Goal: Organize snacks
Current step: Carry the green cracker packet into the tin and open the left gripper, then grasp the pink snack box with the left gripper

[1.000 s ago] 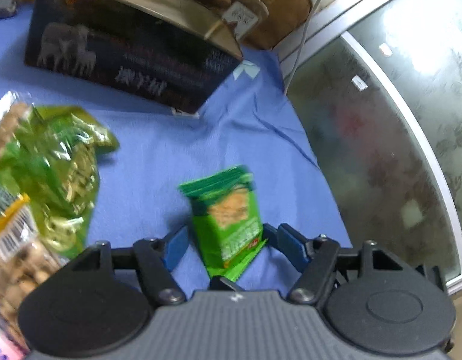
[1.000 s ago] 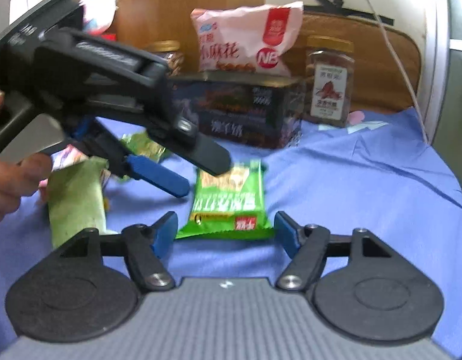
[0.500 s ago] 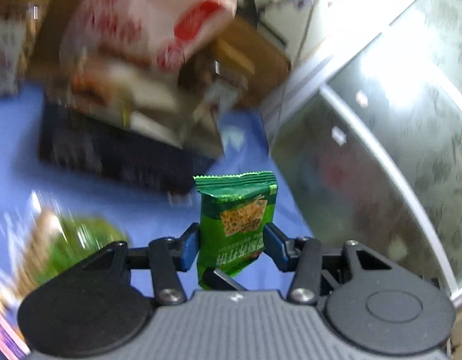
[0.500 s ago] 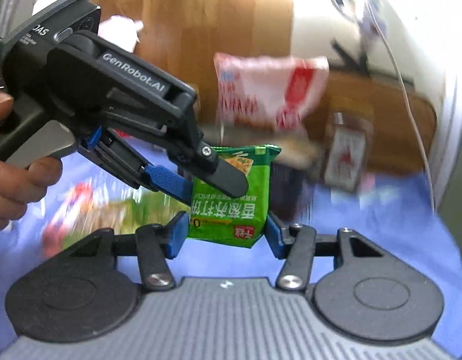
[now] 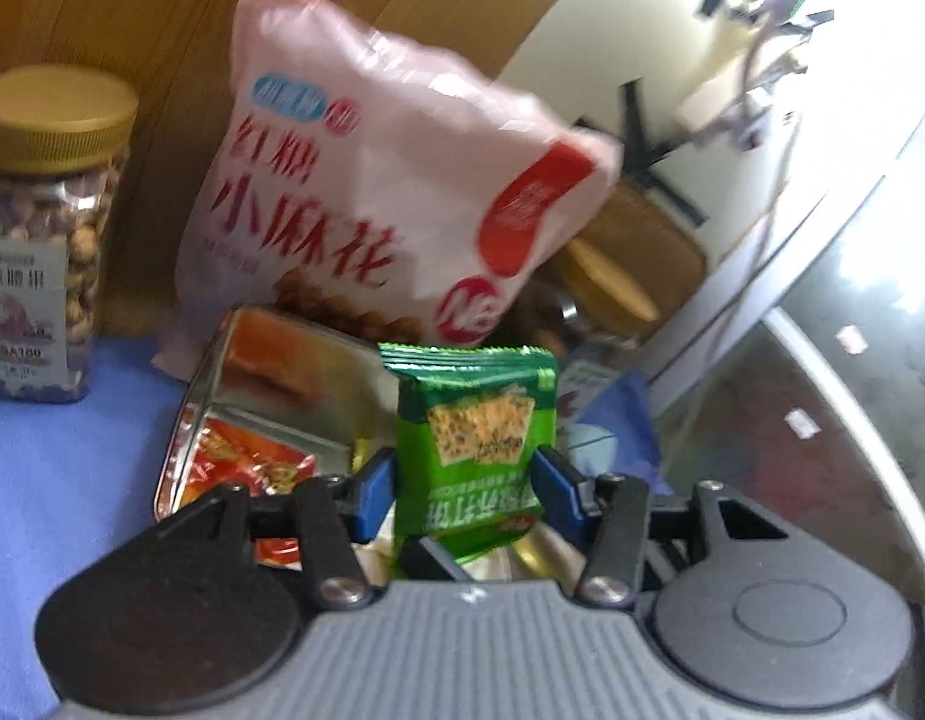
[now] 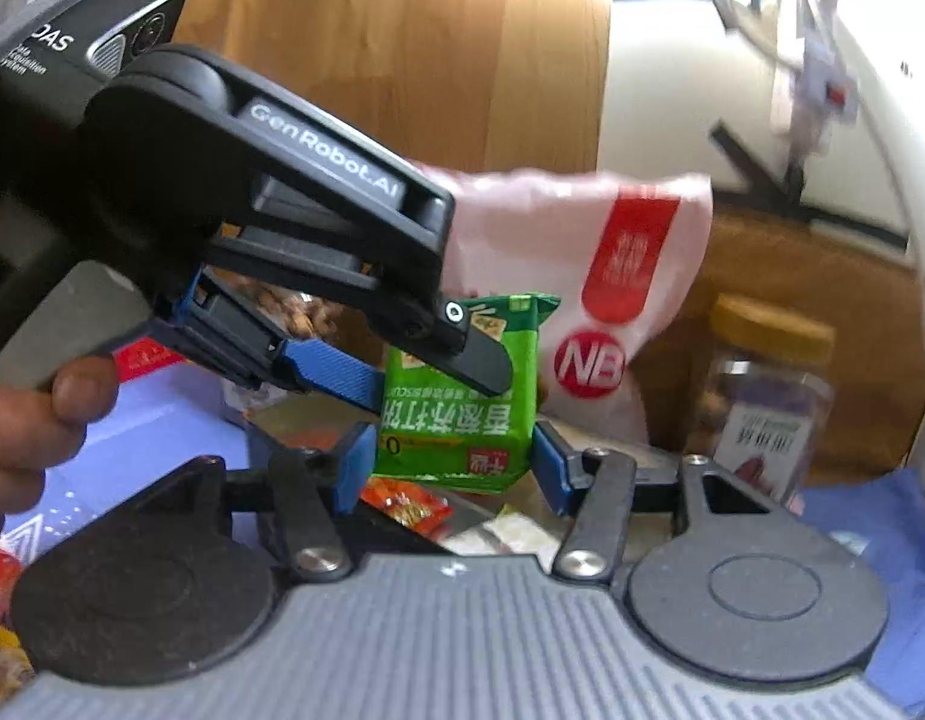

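My left gripper [image 5: 462, 483] is shut on a small green cracker packet [image 5: 474, 444] and holds it above an open metal tin [image 5: 264, 384] that has red snack packets inside. My right gripper [image 6: 447, 468] is shut on a second green cracker packet [image 6: 459, 414], also above the tin [image 6: 318, 420]. In the right wrist view the left gripper [image 6: 318, 312] crosses just in front, its fingers [image 6: 336, 375] against the upper part of a green packet; whether that is the same packet I cannot tell.
A large pink snack bag [image 5: 390, 180] leans behind the tin, also in the right wrist view [image 6: 606, 276]. A gold-lidded nut jar [image 5: 42, 228] stands at left, another jar [image 6: 762, 402] at right. Blue cloth [image 5: 54, 468] covers the table. A glass surface [image 5: 822, 432] lies right.
Both grippers closed on green packets lying on the cloth, lifted them and carried them forward to above the open tin.
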Action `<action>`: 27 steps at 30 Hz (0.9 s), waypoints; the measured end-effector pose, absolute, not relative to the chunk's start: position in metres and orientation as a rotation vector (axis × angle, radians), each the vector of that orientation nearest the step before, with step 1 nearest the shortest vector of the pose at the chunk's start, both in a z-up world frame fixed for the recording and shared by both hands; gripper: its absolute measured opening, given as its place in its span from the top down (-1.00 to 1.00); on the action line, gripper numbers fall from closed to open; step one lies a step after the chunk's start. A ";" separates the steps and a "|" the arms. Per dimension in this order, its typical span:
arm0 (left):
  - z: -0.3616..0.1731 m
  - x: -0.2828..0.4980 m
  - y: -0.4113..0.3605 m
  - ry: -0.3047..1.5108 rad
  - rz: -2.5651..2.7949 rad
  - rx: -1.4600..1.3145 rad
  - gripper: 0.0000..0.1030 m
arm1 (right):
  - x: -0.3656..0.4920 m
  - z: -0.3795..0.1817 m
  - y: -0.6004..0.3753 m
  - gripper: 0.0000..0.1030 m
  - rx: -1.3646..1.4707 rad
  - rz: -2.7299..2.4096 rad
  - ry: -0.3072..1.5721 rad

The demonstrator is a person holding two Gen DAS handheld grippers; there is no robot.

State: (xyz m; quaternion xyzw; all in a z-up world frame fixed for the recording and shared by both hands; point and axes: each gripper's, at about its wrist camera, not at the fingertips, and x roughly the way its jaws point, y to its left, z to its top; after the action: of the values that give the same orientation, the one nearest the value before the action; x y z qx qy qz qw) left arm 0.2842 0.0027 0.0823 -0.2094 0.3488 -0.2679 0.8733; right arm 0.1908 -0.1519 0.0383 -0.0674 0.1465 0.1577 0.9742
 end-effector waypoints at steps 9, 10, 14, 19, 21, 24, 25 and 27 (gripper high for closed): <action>0.072 0.283 0.005 0.722 -0.523 -0.382 -0.19 | 0.182 0.035 -0.168 -0.42 -0.078 0.329 0.311; 0.073 0.282 0.007 0.724 -0.514 -0.384 -0.19 | 0.185 0.035 -0.174 -0.42 -0.056 0.343 0.323; 0.075 0.281 0.021 0.723 -0.494 -0.415 -0.19 | 0.172 0.036 -0.193 -0.41 0.027 0.373 0.363; 0.070 0.286 0.022 0.742 -0.444 -0.375 -0.19 | 0.149 0.035 -0.197 -0.42 0.011 0.423 0.345; 0.071 0.285 0.013 0.755 -0.427 -0.327 -0.19 | 0.148 0.034 -0.195 -0.42 -0.023 0.402 0.343; 0.070 0.282 -0.003 0.782 -0.420 -0.256 -0.19 | 0.153 0.032 -0.202 -0.42 -0.018 0.364 0.348; 0.070 0.281 -0.007 0.792 -0.422 -0.237 -0.19 | 0.155 0.031 -0.205 -0.42 -0.019 0.364 0.342; 0.069 0.279 -0.014 0.812 -0.422 -0.212 -0.22 | 0.156 0.031 -0.209 -0.42 -0.039 0.315 0.328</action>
State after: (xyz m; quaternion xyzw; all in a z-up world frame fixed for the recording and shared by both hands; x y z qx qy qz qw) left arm 0.2792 -0.0144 0.0689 -0.1022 0.3912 -0.2032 0.8918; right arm 0.1557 -0.2087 0.0309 -0.0194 0.1623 0.1562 0.9741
